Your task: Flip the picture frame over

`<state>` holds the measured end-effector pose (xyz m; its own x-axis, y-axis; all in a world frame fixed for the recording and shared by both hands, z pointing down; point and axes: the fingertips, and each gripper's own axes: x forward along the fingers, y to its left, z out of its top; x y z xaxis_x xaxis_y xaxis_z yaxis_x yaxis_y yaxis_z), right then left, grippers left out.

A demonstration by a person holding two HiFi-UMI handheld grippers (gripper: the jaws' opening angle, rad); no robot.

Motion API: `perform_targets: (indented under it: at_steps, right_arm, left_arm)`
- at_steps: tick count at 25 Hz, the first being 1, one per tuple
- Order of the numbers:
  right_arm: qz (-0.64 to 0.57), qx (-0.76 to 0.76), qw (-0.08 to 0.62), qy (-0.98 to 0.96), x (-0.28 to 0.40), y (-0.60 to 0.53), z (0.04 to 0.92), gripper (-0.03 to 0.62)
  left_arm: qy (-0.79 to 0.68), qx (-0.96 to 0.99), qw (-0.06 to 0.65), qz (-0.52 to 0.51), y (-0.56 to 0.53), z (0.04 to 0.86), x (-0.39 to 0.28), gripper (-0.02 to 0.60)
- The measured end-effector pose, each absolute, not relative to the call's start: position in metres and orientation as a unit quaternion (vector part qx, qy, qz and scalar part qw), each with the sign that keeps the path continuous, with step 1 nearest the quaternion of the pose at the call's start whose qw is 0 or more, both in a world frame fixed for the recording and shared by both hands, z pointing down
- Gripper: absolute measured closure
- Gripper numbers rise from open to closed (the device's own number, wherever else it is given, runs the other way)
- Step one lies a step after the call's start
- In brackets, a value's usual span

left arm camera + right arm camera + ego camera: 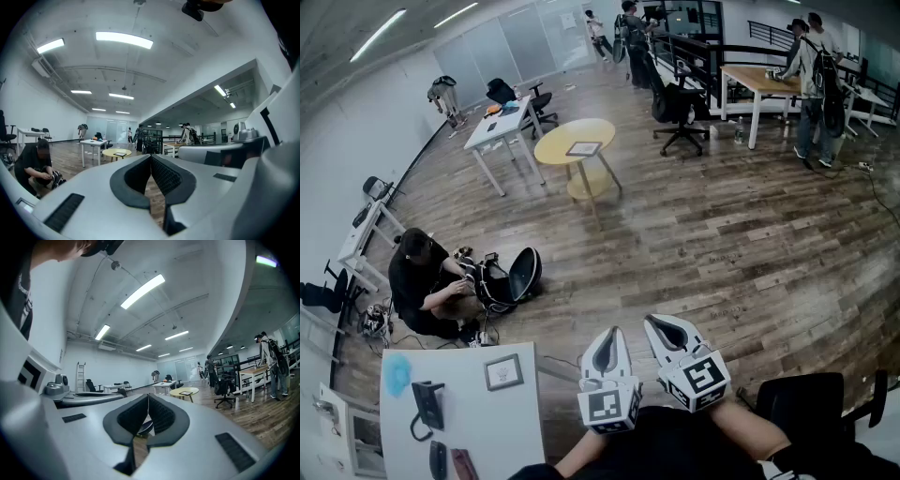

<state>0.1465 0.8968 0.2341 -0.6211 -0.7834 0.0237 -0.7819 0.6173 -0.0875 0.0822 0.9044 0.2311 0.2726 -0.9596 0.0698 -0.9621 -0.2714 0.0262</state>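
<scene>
A small grey picture frame (503, 372) lies flat on the white table (473, 422) at the lower left. Another flat frame (584, 148) rests on the round yellow table (562, 142) across the room, also in the left gripper view (120, 153) and the right gripper view (186, 393). My left gripper (613, 333) (151, 157) and right gripper (651, 321) (148, 397) are held side by side in front of my body, level, pointing out over the floor. Both are shut with nothing between the pads. Neither is near a frame.
A person (422, 286) crouches over a black bag (514, 277) on the wooden floor, just beyond the white table. That table also holds a black handset (426, 405) and a blue object (397, 373). A black chair (811, 403) stands at my right. Desks, chairs and people stand farther off.
</scene>
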Motion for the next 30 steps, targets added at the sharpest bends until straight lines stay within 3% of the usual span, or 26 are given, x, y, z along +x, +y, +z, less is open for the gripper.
perform_targets:
  at_steps: [10,18,30]
  right_arm:
    - [-0.052,-0.435,0.022,0.898,0.163,0.901,0.238,0.573]
    - [-0.049,-0.456,0.078,0.885,0.189,0.879,0.224,0.572]
    - [-0.079,-0.467,0.027,0.88,0.168,0.79,0.263,0.572]
  left_arm:
    - [-0.604,0.796,0.031,0.03,0.912,0.238,0.095,0.558]
    - [-0.624,0.781,0.02,0.017,0.889,0.226,0.075,0.558]
    - [-0.631,0.773,0.048,0.048,0.803,0.269,0.047,0.558]
